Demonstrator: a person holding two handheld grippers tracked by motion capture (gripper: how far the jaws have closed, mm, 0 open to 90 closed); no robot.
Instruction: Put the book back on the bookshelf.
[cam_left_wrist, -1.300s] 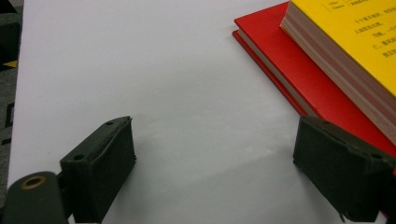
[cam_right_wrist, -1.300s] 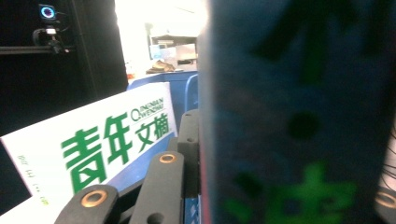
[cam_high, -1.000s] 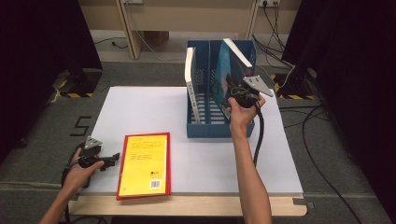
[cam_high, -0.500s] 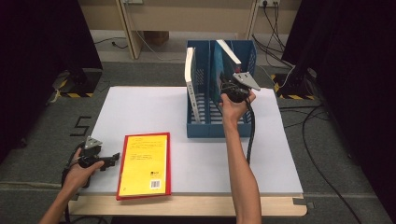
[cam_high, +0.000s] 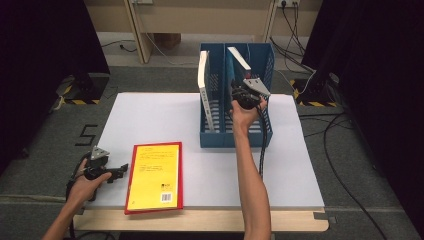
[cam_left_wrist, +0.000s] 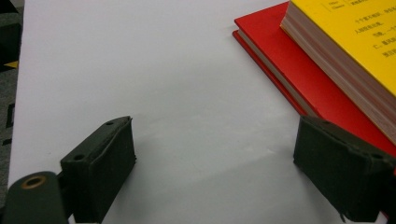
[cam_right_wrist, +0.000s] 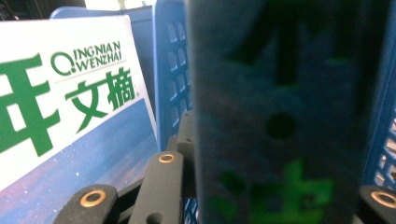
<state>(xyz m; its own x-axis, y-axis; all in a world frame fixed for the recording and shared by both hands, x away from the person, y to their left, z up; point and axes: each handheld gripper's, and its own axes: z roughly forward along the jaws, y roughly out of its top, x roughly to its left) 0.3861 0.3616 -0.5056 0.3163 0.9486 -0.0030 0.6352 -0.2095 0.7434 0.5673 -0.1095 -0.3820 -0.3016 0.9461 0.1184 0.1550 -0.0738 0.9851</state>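
Worktop (cam_high: 300, 165): white sheet over a wooden board whose near edge is exposed at 6 o'clock.

Blue file rack (cam_high: 216, 132) stands at 12 o'clock, two slots, openings facing up. L slot holds a white-covered magazine (cam_high: 203, 90), upright against the L wall. R slot holds a second book (cam_high: 239, 57), tilted, top edge leaning toward 11 o'clock.

Right hand-held gripper (cam_high: 240, 95) is at the rack's R slot; jaws pinch the second book (cam_right_wrist: 280, 116), whose blurred dark-blue cover sits close to the lens in the right gripper view. White magazine (cam_right_wrist: 70, 102) with green print shows beside it, rack divider between.

Left hand-held gripper (cam_high: 117, 171) rests at 8 o'clock near the worktop's L edge, jaws spread w/ nothing between them, only bare sheet (cam_left_wrist: 187, 93). Its R jaw sits just beside the red book's corner.

Yellow book (cam_high: 154, 172) lies flat on a red book (cam_left_wrist: 299, 70) at 7 o'clock, near edge close to the sheet's front edge. Open room: centre and R half of the worktop, from rack front to near edge.
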